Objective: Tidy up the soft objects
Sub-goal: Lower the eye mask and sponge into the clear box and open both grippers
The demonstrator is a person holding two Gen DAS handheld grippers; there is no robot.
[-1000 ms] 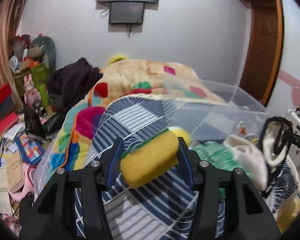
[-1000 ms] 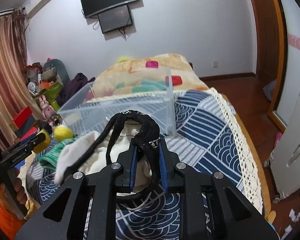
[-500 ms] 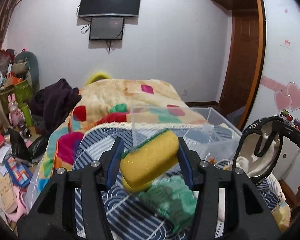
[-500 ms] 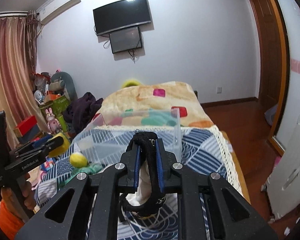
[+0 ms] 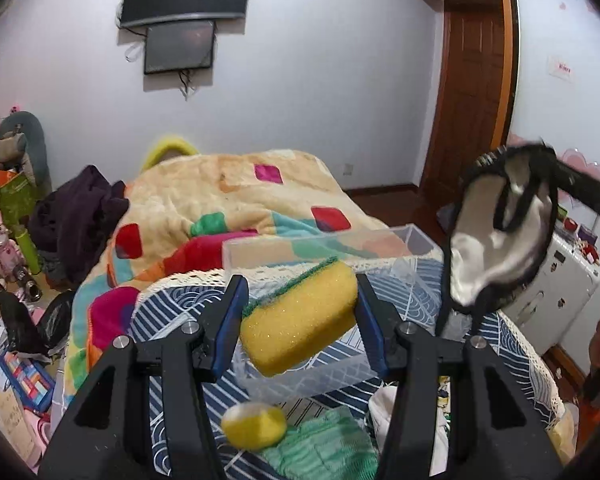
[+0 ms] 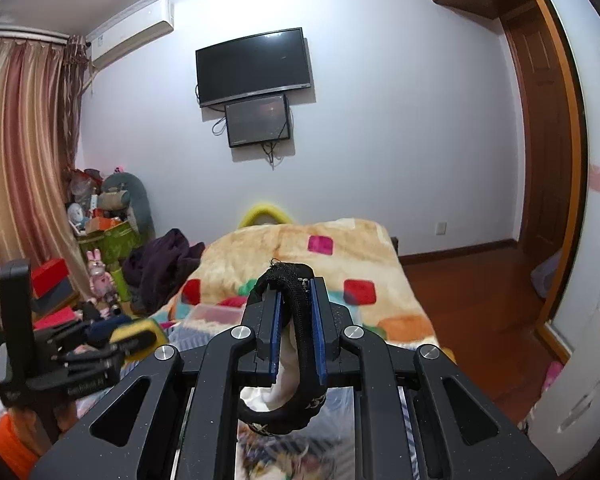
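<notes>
Left hand-held gripper (image 5: 298, 314) is clamped on the yellow sponge (image 5: 300, 320) at lower centre, and we hang above the clear plastic bin (image 5: 324, 248) on the bed (image 5: 228, 200). Right hand-held gripper (image 6: 294, 334) pinches the black-trimmed white fabric piece (image 5: 500, 232), which dangles at right of frame beside the bin. The risk, we judge: that limp cloth drapes over the rim, or the sponge bounces out if we release from this height.

One yellow sponge (image 5: 300, 314), one clear plastic bin (image 5: 396, 240), one yellow ball (image 5: 254, 426), one green cloth (image 5: 324, 448), two wall screens (image 6: 256, 66).
</notes>
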